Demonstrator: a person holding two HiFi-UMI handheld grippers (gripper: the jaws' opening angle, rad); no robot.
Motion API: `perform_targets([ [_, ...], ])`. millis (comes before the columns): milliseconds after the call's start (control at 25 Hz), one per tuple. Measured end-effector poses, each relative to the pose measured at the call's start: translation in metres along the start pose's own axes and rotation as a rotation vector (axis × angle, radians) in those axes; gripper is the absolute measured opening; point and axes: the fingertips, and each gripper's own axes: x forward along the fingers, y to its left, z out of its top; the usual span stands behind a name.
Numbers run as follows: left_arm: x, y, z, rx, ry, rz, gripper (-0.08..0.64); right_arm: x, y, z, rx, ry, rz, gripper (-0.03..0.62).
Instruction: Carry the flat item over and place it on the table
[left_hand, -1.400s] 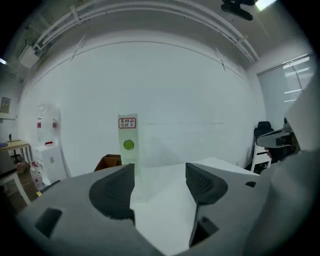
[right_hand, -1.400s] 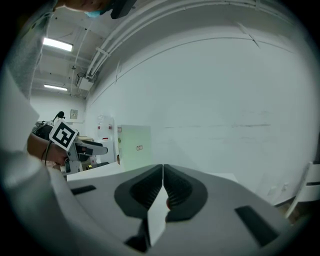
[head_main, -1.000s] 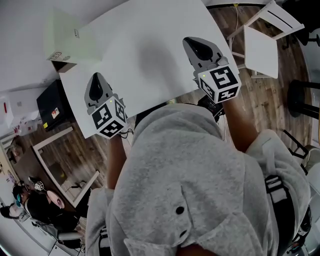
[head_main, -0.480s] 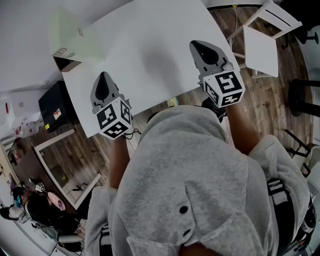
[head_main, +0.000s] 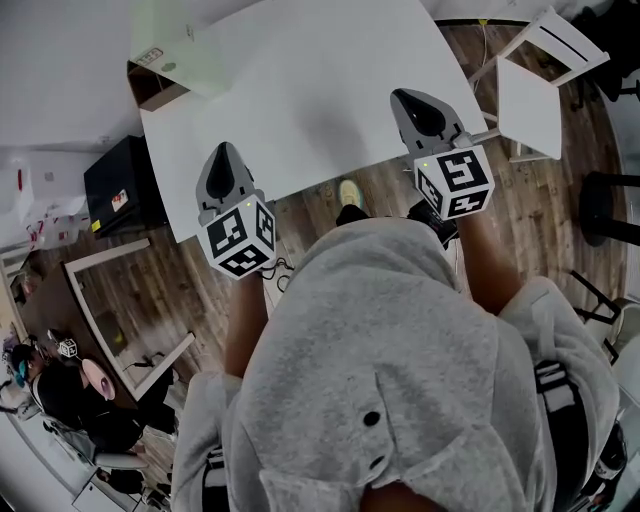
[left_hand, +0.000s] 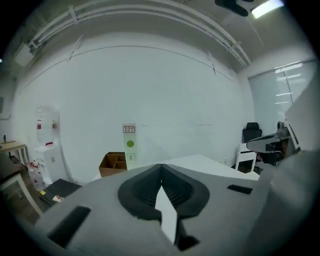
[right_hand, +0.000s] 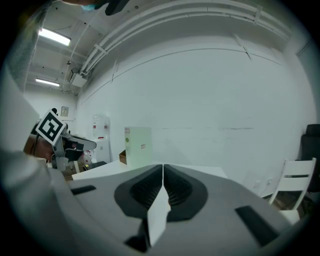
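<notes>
Carrying step: the flat item (head_main: 310, 90) hangs in the air over the wood floor (head_main: 150, 300), resting on no bench. Judged mid-transfer, with placement not yet done.
Left hand-held gripper (head_main: 223, 160): jaws pinched on the near edge of the flat item, close to its left corner. A white strip of the panel shows between the ribbed pads.
Right hand-held gripper (head_main: 415, 105): jaws pinched on the same near edge, close to the right corner, with the same white strip showing.
Flat item, form: large, thin, rectangular white panel with a smooth matte face and straight edges. It looks rigid, since no sag is visible.
Hand-held gripper, form: grey moulded shells with dark ribbed pads and a marker cube at the rear of each.
Destination bench: no view shows it for certain.
Risk, slip: only one edge is held, so the far edge overhangs unsupported. The smooth face could slide or pivot out of the pads.
Risk, twist: uneven height between the two hands would rack the panel in the grip.
Risk, collision: the far left corner is near the cardboard box (head_main: 157, 87), and the right side passes near the white chair (head_main: 527, 100). A swing could strike either.
Risk, sightline: the panel hides the floor ahead.
</notes>
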Motion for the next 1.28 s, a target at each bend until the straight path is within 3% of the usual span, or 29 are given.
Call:
perform_targets([
  [280, -0.073, 0.016, -0.017, -0.03, 0.004, 0.059, 0.021, -0.047, 0.051, -0.001, -0.029, -0.012, 0.038, 0.029],
  [520, -0.139, 0.0, -0.03, -0.031, 0.004, 0.038, 0.021, -0.112, 0.069, 0.009, -0.018, -0.036, 0.004, 0.029],
  [840, -0.199, -0.029, -0.021, -0.046, -0.012, 0.011, 0.021, -0.201, 0.055, 0.025, 0.031, -0.025, -0.067, 0.028],
  [1080, -0.221, -0.048, -0.013, -0.043, -0.02, 0.034, 0.021, -0.232, 0.037, 0.032, 0.069, -0.05, -0.088, 0.029],
  [1280, -0.228, -0.077, -0.011, -0.028, -0.026, 0.051, 0.021, -0.251, 0.015, 0.016, 0.095, -0.032, -0.085, 0.028],
])
